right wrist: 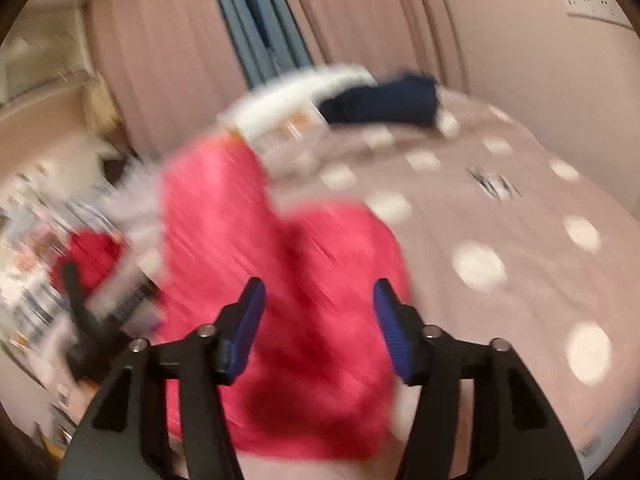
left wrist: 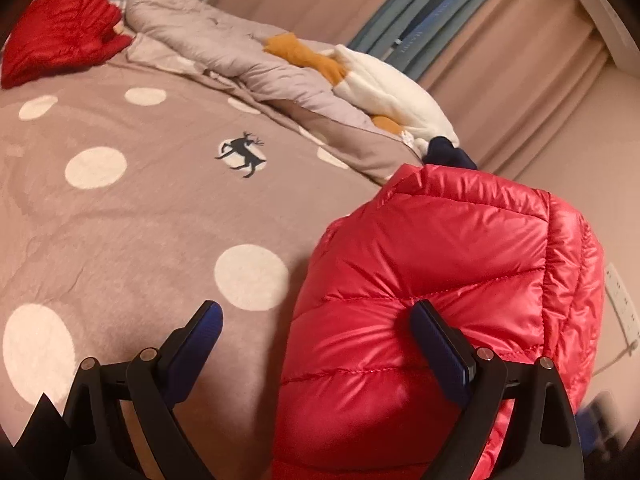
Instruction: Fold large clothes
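A shiny red down jacket (left wrist: 436, 292) lies bunched and folded over at the near right of the bed. My left gripper (left wrist: 316, 316) is open just above it; its right finger (left wrist: 440, 348) presses on the jacket's quilted surface and its left finger hangs over the bedspread. In the right wrist view, which is motion-blurred, the same jacket (right wrist: 288, 280) lies spread under my right gripper (right wrist: 320, 300), which is open and holds nothing.
The bed has a taupe bedspread (left wrist: 132, 216) with white dots and a deer print. A red garment (left wrist: 60, 40), a grey quilt (left wrist: 224, 48), an orange-and-white fleece (left wrist: 372, 76) and a navy garment (right wrist: 380, 100) lie along the far side. Pink curtains (left wrist: 500, 60) hang behind.
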A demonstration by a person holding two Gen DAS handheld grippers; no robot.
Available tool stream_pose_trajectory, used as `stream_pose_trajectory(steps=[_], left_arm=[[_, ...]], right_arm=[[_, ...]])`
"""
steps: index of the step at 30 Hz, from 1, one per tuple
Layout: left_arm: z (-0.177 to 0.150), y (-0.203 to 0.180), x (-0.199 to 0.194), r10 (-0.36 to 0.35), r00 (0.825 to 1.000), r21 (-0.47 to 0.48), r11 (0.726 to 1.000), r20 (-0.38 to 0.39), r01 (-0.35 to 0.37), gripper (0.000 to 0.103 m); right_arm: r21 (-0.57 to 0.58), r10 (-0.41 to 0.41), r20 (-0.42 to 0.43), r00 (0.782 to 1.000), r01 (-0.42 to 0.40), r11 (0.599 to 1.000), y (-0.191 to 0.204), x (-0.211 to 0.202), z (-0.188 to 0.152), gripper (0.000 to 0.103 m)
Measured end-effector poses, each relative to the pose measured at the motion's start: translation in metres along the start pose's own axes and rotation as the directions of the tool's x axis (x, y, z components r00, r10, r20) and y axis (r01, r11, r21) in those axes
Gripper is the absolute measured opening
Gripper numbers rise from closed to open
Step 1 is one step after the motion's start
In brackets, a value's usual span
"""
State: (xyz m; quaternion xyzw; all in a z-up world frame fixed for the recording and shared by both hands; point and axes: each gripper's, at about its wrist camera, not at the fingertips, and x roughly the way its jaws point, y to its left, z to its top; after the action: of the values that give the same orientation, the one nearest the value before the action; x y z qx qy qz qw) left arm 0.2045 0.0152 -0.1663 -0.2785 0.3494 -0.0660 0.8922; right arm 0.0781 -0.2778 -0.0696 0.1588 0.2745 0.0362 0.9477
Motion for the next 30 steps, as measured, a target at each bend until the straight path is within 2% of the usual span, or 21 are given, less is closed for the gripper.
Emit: stream_pose_trajectory(steps=[2,4,6,8,10,13,15,18,21,26,30], left_arm=[[0.0,-0.008,-0.002,0.009,1.0,0.051,0.999,0.006,-0.009,0.094],[0.0,-0.014,-0.005,-0.001,1.0,0.1,0.995,0.022,-0.002,0.094],[-0.001,-0.017,-0.004,0.001,1.0,0.128,0.992,0.022,-0.004,0.094],[-0.001,-0.018,0.001,-0.001,1.0,0.142,0.99,0.009,0.0,0.094],[-0.004,-0.018,0.011,-0.062,0.997,0.145,0.987,-0.034,0.067,0.094],[-0.013,-0.021,0.03,-0.172,0.977,0.077,0.98,-0.123,0.182,0.094],[-0.02,-0.028,0.041,-0.212,0.965,0.052,0.974,-0.155,0.223,0.094],[-0.031,-0.052,0.042,-0.149,0.983,0.163,0.973,-0.107,0.165,0.094],[-0.038,-0.069,0.045,-0.103,0.99,0.23,0.966,-0.092,0.122,0.094],[-0.047,-0.07,0.055,-0.092,0.992,0.279,0.954,-0.081,0.111,0.095],[-0.056,-0.063,0.058,-0.092,0.995,0.332,0.938,-0.033,0.097,0.097]], right_arm=[[-0.014,0.069,0.066,0.995,-0.068,0.998,0.012,0.003,0.016,0.058],[-0.061,0.097,0.084,0.992,-0.092,0.994,0.027,0.018,0.025,0.055],[-0.091,0.067,0.038,0.997,-0.063,0.994,0.033,0.051,0.029,0.053],[-0.072,0.042,0.006,0.999,-0.041,0.997,0.023,0.078,0.026,0.053],[-0.003,0.012,-0.048,0.999,-0.013,1.0,0.002,0.098,0.015,0.053],[0.126,0.024,-0.113,0.993,-0.009,0.992,-0.036,0.12,0.0,0.054],[0.168,-0.022,-0.124,0.992,0.043,0.985,-0.057,0.122,-0.005,0.058],[0.174,-0.069,-0.143,0.987,0.094,0.98,-0.068,0.124,-0.013,0.061],[0.189,-0.086,-0.165,0.982,0.118,0.975,-0.077,0.13,-0.021,0.061],[0.158,-0.116,-0.165,0.979,0.143,0.977,-0.079,0.132,-0.028,0.061],[0.138,-0.122,-0.156,0.98,0.144,0.98,-0.08,0.135,-0.033,0.061]])
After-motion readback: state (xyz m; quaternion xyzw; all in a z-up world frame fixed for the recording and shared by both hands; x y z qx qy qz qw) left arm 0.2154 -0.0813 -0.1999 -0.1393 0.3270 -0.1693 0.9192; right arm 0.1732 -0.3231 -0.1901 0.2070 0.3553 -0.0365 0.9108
